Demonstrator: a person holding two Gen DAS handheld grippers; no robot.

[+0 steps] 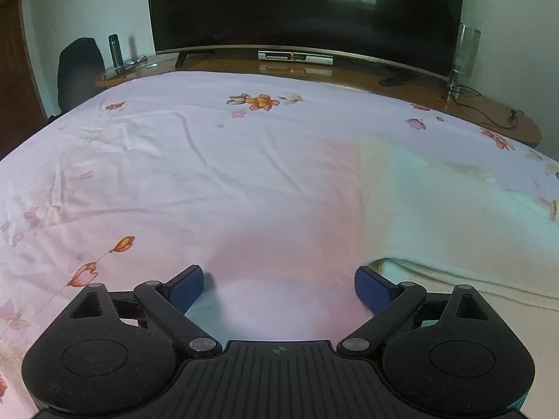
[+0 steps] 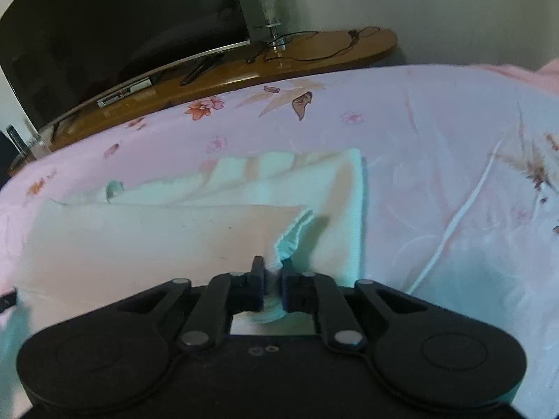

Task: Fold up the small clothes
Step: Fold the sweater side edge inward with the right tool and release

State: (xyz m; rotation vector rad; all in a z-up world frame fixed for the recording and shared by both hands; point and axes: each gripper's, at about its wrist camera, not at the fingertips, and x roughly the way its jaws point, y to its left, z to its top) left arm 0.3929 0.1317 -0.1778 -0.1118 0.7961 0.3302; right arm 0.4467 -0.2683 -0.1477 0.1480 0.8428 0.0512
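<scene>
The right gripper [image 2: 271, 268] has its jaws pinched on a bunched hem of the pale garment [image 2: 146, 234], which spreads ahead of them on the bed [image 2: 436, 146]. The left gripper [image 1: 278, 288] gapes wide, empty, the cloth just right of its jaws. Soft, light, floppy fabric: best gripped at corners or hems.

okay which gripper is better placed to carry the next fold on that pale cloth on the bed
Right. The right gripper is already shut on a bunched edge of the pale cloth. The left gripper is open over the bedsheet, holding nothing, the cloth beside it.
</scene>
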